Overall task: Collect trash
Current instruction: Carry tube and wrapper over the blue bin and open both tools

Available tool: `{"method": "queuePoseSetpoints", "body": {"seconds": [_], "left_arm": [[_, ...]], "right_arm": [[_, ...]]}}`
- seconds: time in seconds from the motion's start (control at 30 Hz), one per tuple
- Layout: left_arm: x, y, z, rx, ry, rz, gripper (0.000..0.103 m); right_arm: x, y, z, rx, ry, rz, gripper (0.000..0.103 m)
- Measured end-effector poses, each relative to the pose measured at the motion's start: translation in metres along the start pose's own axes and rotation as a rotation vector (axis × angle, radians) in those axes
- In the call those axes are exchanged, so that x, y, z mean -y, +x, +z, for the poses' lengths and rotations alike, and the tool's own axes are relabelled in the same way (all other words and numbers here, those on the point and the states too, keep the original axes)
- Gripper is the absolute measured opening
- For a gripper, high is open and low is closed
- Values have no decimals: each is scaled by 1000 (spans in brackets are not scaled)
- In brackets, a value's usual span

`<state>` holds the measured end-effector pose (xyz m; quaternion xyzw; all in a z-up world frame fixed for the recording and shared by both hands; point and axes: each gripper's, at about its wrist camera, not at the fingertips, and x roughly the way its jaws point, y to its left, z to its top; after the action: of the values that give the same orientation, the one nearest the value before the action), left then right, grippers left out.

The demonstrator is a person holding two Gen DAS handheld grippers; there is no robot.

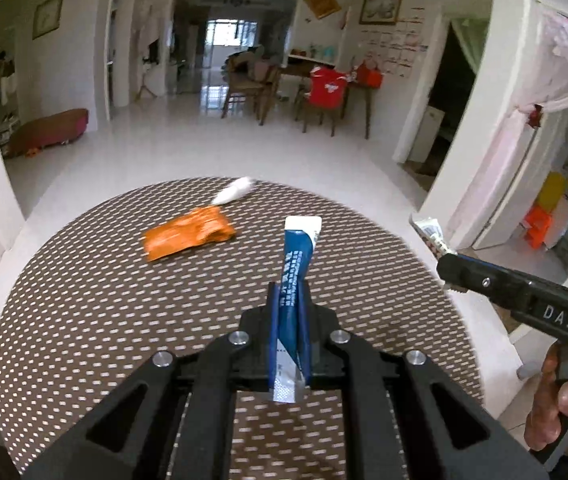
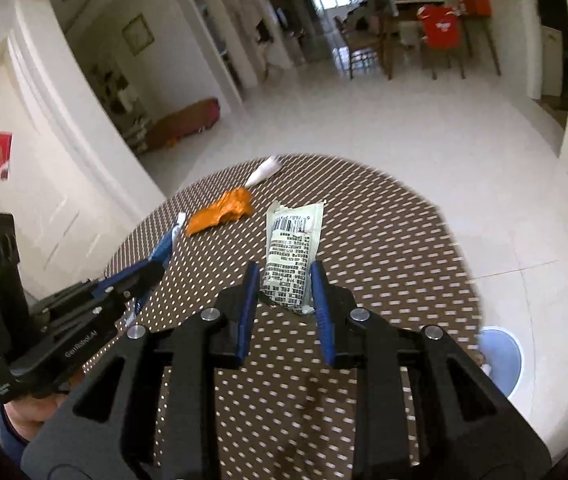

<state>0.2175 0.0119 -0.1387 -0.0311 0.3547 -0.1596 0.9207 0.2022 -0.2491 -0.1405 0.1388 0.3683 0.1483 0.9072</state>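
So you've got a round table [image 1: 83, 300] under both grippers, brown cloth with pale dashes, and two bits of trash lying on it: an orange wrapper [image 1: 187, 236], crumpled and shiny, and just past it, near the far edge, a small white scrap [image 1: 235, 191], too blurred to tell what it is. Nothing stands between you and those two. Off the table's right side, low by the floor, there's a pale blue bin [image 2: 502, 356]; only part of its rim shows behind your right gripper's frame. Further back across the white floor are wooden chairs [image 1: 247, 88] and a dining table [image 1: 304, 70] with red bags [image 1: 326, 86] hanging off it.

Your left gripper [image 1: 288, 296] is clenched on a blue sachet [image 1: 296, 256], a long thin strip with white ends that sticks up and forward from the jaws, clear of the table.

Your right gripper [image 2: 284, 280] is grasping a white packet [image 2: 290, 256] with black print and a barcode near its top; both blue pads press its lower end, and it's held above the cloth. You can see your right hand [image 1: 560, 408] on the grip
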Motion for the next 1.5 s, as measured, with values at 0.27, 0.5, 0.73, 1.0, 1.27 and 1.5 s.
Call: {"method": "queuePoseSetpoints", "body": {"seconds": [0.27, 0.5, 0.73, 1.0, 1.27, 1.5], "left_arm": [[96, 12, 13, 10, 99, -110, 9], [180, 41, 9, -29, 181, -201, 9], [243, 85, 0, -115, 219, -271, 9], [296, 146, -16, -242, 259, -295, 9], [324, 217, -47, -403, 279, -285, 9], [343, 260, -65, -504, 306, -290, 9]], "right_arm": [[75, -74, 3, 119, 106, -75, 26], [167, -120, -14, 167, 253, -191, 26], [237, -139, -39, 170, 377, -257, 26], [294, -134, -63, 133, 477, -285, 26], [339, -102, -86, 57, 574, -279, 26], [366, -77, -94, 4, 617, -270, 27]]}}
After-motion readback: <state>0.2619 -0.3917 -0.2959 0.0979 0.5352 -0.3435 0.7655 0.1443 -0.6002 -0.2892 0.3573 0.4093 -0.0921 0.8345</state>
